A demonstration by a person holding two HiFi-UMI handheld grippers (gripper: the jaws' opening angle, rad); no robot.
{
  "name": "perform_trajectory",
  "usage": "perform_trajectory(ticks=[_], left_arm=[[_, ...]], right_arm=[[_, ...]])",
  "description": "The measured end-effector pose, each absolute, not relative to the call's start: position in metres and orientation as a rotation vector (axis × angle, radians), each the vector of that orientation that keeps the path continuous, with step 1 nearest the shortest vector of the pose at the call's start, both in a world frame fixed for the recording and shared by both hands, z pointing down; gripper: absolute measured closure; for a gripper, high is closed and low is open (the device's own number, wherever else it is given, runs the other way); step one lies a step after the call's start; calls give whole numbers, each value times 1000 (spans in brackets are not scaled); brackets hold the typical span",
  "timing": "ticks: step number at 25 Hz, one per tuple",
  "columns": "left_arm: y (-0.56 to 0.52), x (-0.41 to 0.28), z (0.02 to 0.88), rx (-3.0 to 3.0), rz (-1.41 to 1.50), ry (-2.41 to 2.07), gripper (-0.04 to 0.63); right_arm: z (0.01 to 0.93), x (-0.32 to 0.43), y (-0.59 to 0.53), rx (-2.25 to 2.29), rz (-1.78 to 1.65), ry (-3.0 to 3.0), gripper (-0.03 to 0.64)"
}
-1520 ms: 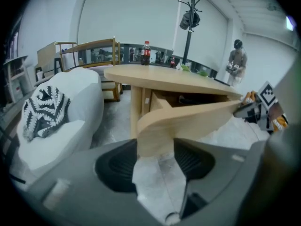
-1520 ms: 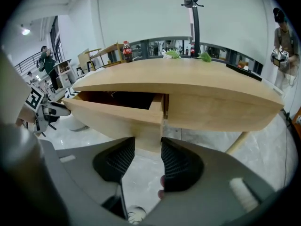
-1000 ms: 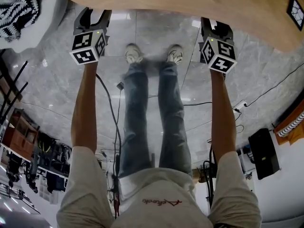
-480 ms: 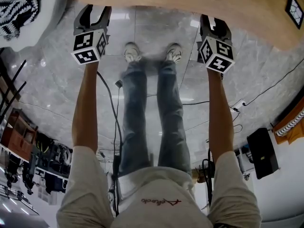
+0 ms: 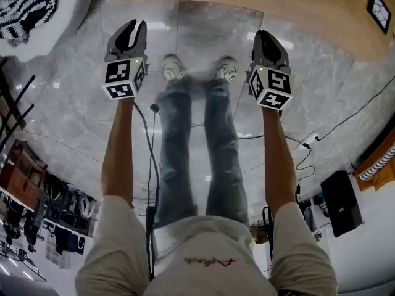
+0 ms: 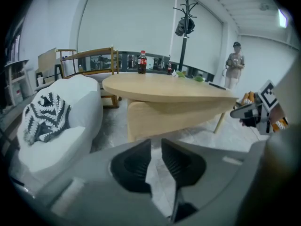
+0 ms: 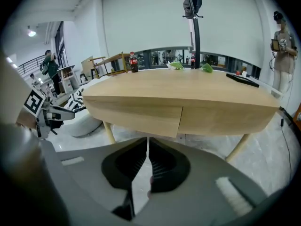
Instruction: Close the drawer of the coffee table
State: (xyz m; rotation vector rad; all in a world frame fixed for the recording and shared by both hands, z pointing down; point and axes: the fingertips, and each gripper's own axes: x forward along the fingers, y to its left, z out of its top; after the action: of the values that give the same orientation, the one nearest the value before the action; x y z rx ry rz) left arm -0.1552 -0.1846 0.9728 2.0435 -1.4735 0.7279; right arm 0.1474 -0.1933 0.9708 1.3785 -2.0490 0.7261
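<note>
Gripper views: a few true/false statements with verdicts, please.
1. The left gripper is wide open. False: its jaws have just been closing and stand a narrow gap apart, empty.
2. The right gripper holds nothing. True; its jaws have just been closing, tips together.
3. Both grippers touch the light wooden oval coffee table. False: both hang clear of it.
4. A red-labelled cola bottle stands on the table. True.
5. The white armchair is on the person's right. False: left.
</note>
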Motion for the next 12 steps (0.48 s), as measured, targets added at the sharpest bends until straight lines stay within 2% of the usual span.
perform_trajectory(ticks=[3,12], left_arm=[[-177,-147,958,2084,724,-1462,591],[-166,-125,889,2163,649,-1468,592]], right_arm=[[961,146,-186,1378,721,-2061,611],[898,136,-174,1368,681,-2142,611]])
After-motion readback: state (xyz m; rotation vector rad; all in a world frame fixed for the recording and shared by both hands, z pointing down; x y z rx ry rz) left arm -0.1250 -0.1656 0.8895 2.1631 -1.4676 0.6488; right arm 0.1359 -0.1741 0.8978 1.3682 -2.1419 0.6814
